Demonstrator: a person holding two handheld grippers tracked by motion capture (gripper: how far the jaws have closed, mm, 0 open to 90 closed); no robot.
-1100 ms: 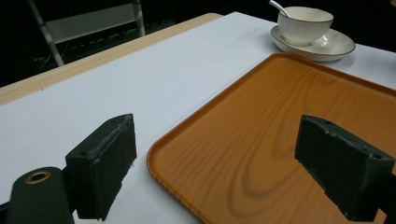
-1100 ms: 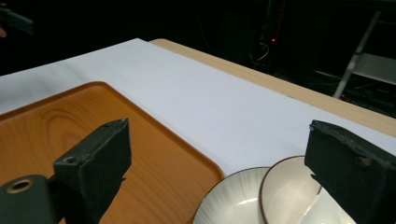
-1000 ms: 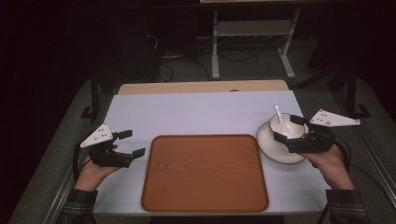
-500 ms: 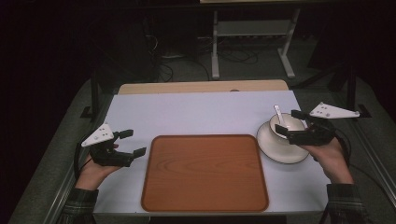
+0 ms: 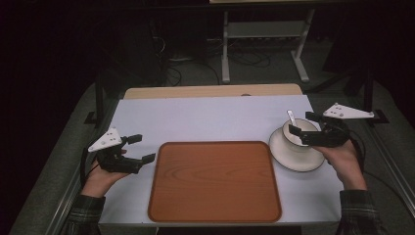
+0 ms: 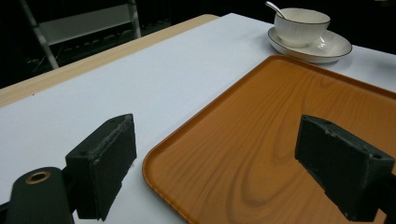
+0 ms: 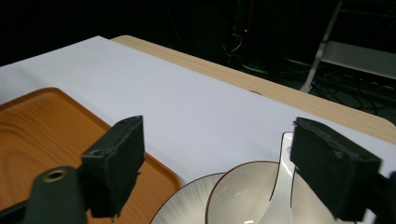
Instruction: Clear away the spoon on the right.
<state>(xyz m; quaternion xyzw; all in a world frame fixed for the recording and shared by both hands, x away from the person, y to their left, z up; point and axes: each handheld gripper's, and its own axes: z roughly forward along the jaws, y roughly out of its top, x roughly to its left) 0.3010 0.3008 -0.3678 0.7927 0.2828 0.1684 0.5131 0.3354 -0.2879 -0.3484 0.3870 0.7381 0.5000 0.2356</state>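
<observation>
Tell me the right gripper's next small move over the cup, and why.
Probably lower the right gripper a little so its jaws straddle the cup's rim, then finish closing. Its jaws have just been closing, yet they are open above the cup, gripping nothing. The cup sits on its saucer, spoon inside, beside the wooden tray.

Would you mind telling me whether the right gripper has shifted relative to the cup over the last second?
Yes, slightly. The right gripper has drawn back toward the table's right edge, so its jaws now sit over the cup rather than past it; they have just been closing, not yet gripping.
</observation>
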